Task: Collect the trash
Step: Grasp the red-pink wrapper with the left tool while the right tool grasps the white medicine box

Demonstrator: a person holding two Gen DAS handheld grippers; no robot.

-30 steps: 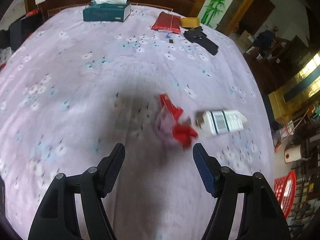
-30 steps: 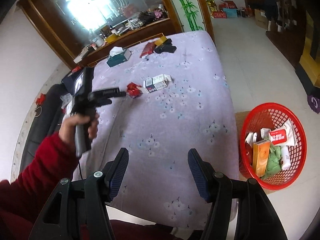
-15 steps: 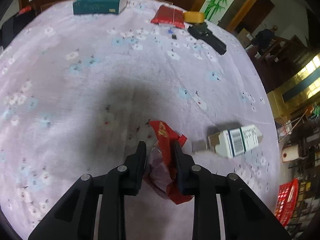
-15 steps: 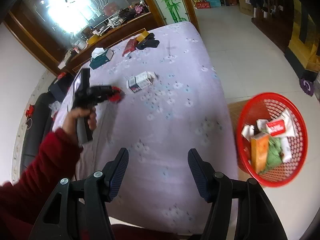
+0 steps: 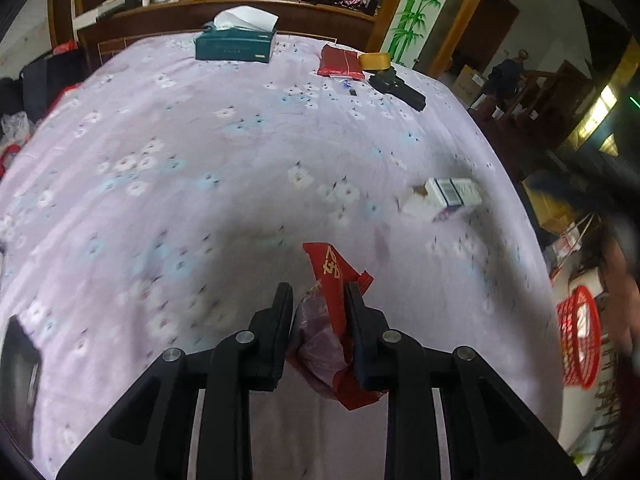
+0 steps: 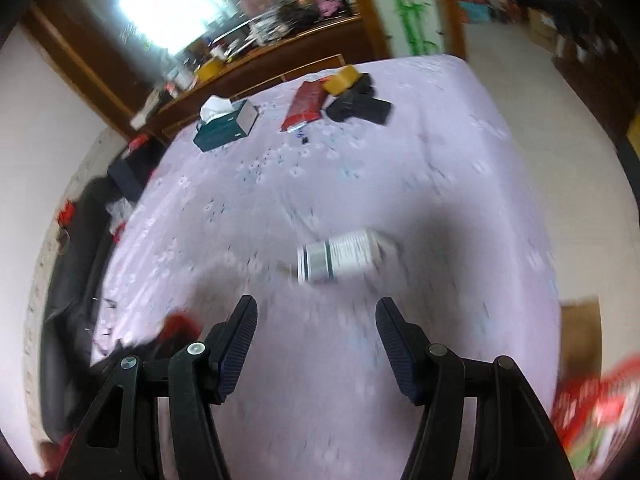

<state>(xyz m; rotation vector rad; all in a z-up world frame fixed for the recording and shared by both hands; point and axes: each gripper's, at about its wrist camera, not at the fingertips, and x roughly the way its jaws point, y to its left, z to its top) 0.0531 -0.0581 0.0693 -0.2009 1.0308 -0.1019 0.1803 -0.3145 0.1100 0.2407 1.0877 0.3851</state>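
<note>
My left gripper (image 5: 318, 300) is shut on a crumpled red wrapper (image 5: 334, 312) and holds it above the lilac flowered tablecloth (image 5: 180, 168). A white and blue carton (image 5: 444, 198) lies on the cloth to the right; it also shows in the right wrist view (image 6: 340, 256). My right gripper (image 6: 316, 320) is open and empty just short of that carton. The red trash basket (image 5: 578, 340) stands on the floor past the table's right edge and shows blurred in the right wrist view (image 6: 592, 412).
At the far end lie a green tissue box (image 5: 236, 42), a red packet (image 5: 340, 62), a yellow tape roll (image 5: 374, 60) and a black object (image 5: 398, 86). A dark object (image 5: 18, 368) sits at the left edge. A wooden cabinet (image 5: 280, 12) stands behind.
My left gripper closed on the red wrapper and lifted it off the cloth. My right gripper swung away from the basket toward the white carton, still open.
</note>
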